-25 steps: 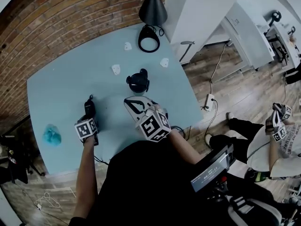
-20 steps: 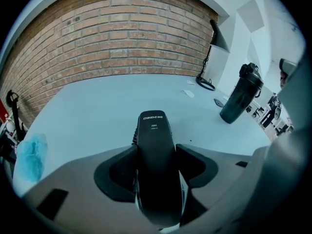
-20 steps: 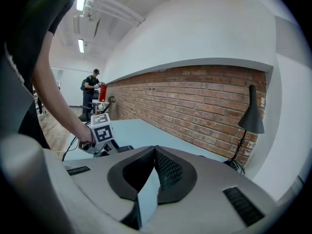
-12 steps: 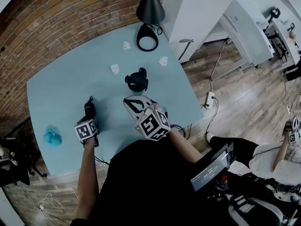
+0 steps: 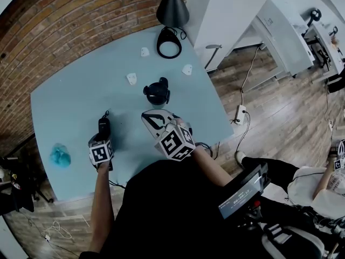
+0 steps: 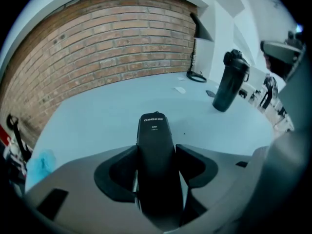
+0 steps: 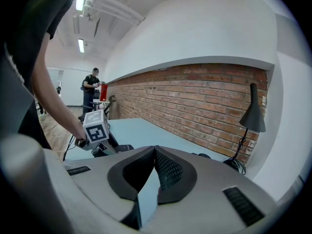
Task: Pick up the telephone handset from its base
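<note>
The black telephone handset (image 6: 155, 128) runs lengthwise between the jaws of my left gripper (image 6: 156, 155), and the dark pads (image 6: 124, 172) press on its sides. From the head view the handset (image 5: 103, 126) pokes out ahead of the left gripper (image 5: 103, 138) over the pale blue table (image 5: 64, 101). In the right gripper view a flat black piece (image 7: 124, 148), maybe the base, lies on the table beside the left gripper (image 7: 100, 143). My right gripper (image 7: 154, 152) is shut with nothing in it and hangs near the table's front edge (image 5: 157, 121).
A black bottle (image 5: 157, 92) stands mid-table beyond the right gripper. A black lamp (image 5: 172, 9) with a ring foot (image 5: 168, 43) stands at the far edge. Small white bits (image 5: 132, 79) lie near it. A teal cloth (image 5: 60, 155) lies at the left. A person (image 7: 92, 84) stands far off.
My left gripper has rolled a little with the handset in it and shifted slightly. The right gripper has stayed still. The person at the far right of the head view has moved off.
</note>
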Tool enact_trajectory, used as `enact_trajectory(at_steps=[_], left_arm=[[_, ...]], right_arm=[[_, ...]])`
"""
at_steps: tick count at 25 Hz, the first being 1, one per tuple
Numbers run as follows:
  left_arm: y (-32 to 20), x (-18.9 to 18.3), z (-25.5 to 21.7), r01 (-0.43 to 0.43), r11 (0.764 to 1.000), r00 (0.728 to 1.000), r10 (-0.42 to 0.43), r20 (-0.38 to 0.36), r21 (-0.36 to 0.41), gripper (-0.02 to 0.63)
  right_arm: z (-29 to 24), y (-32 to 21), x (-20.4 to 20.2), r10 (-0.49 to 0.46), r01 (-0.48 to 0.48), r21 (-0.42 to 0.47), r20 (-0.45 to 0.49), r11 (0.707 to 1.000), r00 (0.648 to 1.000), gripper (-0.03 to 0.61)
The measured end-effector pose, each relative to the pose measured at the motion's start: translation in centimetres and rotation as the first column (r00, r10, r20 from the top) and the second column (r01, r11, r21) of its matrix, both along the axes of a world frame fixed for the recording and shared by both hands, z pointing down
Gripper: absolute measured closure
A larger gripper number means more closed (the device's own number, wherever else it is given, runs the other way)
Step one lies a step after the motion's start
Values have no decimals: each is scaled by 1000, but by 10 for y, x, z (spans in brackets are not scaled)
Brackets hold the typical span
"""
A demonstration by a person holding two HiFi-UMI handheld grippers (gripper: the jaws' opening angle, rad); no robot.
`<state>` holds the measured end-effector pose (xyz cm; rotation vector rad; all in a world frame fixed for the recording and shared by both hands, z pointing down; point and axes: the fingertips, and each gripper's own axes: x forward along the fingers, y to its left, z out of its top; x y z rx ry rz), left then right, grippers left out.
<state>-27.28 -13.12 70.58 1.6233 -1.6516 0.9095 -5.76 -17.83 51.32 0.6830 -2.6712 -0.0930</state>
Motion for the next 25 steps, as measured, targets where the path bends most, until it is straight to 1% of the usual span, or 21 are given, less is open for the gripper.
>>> enact_trajectory(at_steps=[2, 3, 5, 6, 7, 9, 10, 13, 17, 20, 23, 25], left_arm=[[0, -1, 0, 64, 998, 995, -63, -80, 5, 336], [1, -1, 0, 85, 996, 991, -84, -108, 5, 334], [1, -1, -1, 99, 995, 985, -97, -145, 10, 336], [0, 0, -1, 99, 995, 984, -96, -151, 13, 336], [0, -1, -1, 89, 996, 987, -86, -137, 16, 336], [1, -1, -2, 48, 999, 996, -46, -76, 18, 336], [2, -1, -2, 40, 999, 997, -39, -65, 17, 338], [4, 1, -1, 59, 998, 993, -59, -98, 3, 337], [7, 0, 2, 82, 997, 990, -83, -117, -14, 339], [8, 2, 4, 34, 999, 998, -35, -55, -23, 339], [8, 4, 7, 29, 999, 998, -30, -63, -25, 341], [10, 3, 8, 21, 999, 999, -22, -37, -29, 341]], right_arm=[[0, 0, 0, -1, 1, 0, -1, 1000, 1000, 569], [0, 0, 0, -1, 1, 0, -1, 1000, 1000, 569], [0, 0, 0, 0, 0, -1, -1, 1000, 1000, 569], [1, -1, 0, 0, 0, -1, -2, 1000, 1000, 569], [1, -1, 1, 0, 0, -2, -4, 1000, 1000, 569], [2, 0, 0, -2, 2, -5, -5, 1000, 1000, 569], [2, 0, 0, -3, 3, -5, -5, 1000, 1000, 569], [2, 0, 0, -4, 4, -5, -6, 1000, 1000, 569], [3, 1, -1, -8, 8, -7, -9, 1000, 1000, 569], [4, 0, 1, -3, 3, -7, -9, 1000, 1000, 569], [4, 0, 1, -4, 4, -6, -9, 1000, 1000, 569], [4, 1, 0, -6, 6, -7, -10, 1000, 1000, 569]])
